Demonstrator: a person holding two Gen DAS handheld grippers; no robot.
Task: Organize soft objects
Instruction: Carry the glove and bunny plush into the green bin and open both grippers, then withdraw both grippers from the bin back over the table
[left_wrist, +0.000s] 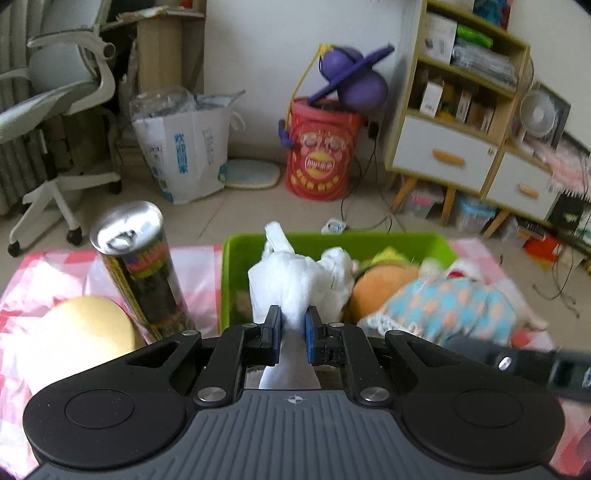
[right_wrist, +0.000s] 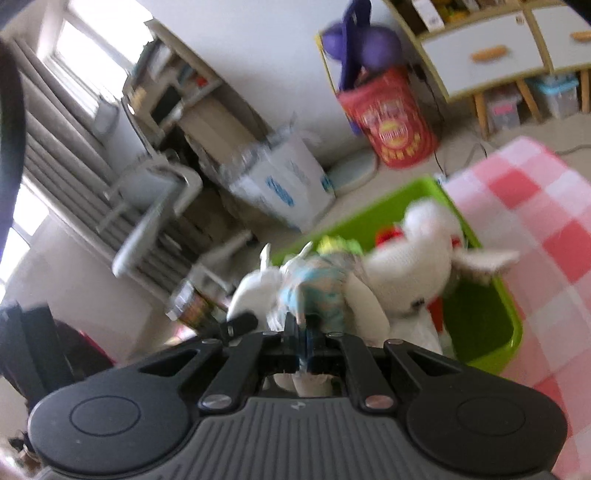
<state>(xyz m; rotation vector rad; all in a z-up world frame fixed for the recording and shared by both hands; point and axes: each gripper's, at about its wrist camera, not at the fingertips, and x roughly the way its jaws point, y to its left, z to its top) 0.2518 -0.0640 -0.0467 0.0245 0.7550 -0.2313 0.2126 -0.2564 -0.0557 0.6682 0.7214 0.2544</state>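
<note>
My left gripper (left_wrist: 293, 314) is shut on a white plush toy (left_wrist: 295, 280), with white fabric pinched between its pads, at the near wall of a green bin (left_wrist: 332, 240). An orange plush (left_wrist: 380, 288) lies in the bin. Right of it is a white rabbit doll in a blue and orange patterned dress (left_wrist: 443, 306). In the blurred right wrist view my right gripper (right_wrist: 303, 325) is shut on that dress (right_wrist: 321, 288). The doll's white head (right_wrist: 413, 266) hangs over the green bin (right_wrist: 480, 332), and the white plush (right_wrist: 251, 291) is just to its left.
A tall can (left_wrist: 136, 266) stands left of the bin on a pink checked cloth (left_wrist: 195, 266), beside a yellow soft object (left_wrist: 81, 332). On the floor beyond are a red barrel (left_wrist: 321, 147), a white bag (left_wrist: 184, 147), an office chair (left_wrist: 55, 92) and a cabinet (left_wrist: 454, 110).
</note>
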